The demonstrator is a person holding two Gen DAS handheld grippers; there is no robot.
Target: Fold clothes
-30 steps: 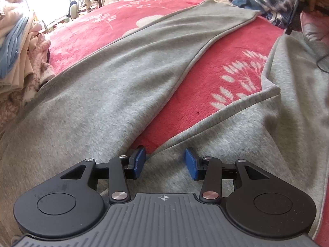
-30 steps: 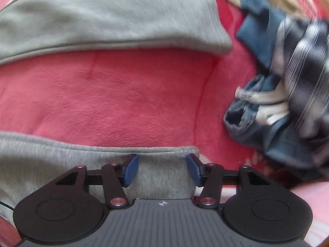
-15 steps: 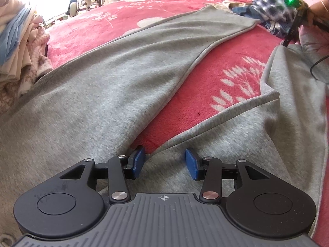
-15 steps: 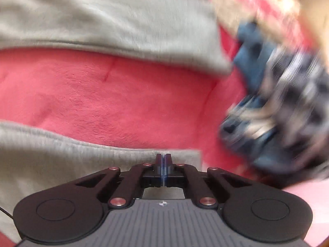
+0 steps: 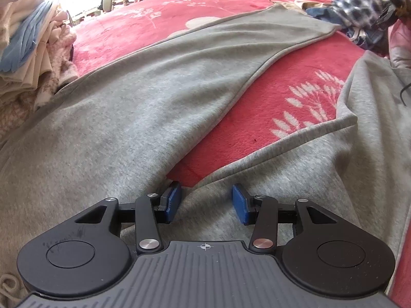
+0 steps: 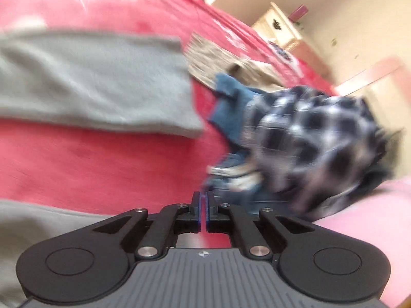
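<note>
Grey sweatpants [image 5: 133, 118] lie spread on the red blanket [image 5: 282, 82], legs splayed in a V: one leg runs toward the bed's far edge, the other toward the right side.

Left gripper [image 5: 206, 201] sits at the crotch, near edge of the bed, pads spread wide, nothing between them. No change there over the last second.

Right gripper [image 6: 203, 211]: was spread over the near leg's cuff a second ago, now pressed together. Its view is blurred and tilted up toward the wall, with the cuff gone from in front of the pads. Can't tell whether fabric is pinched (only a thin red slit shows between the pads). The left view shows the right leg rising toward it, so I'd guess the cuff is held and being lifted.

Likely step: carry that leg over onto the other one [image 6: 90, 82].

Watch the heap of plaid and denim clothes [image 6: 308, 133] close by on the right, and the folded stack [image 5: 23, 43] at the left edge.
</note>
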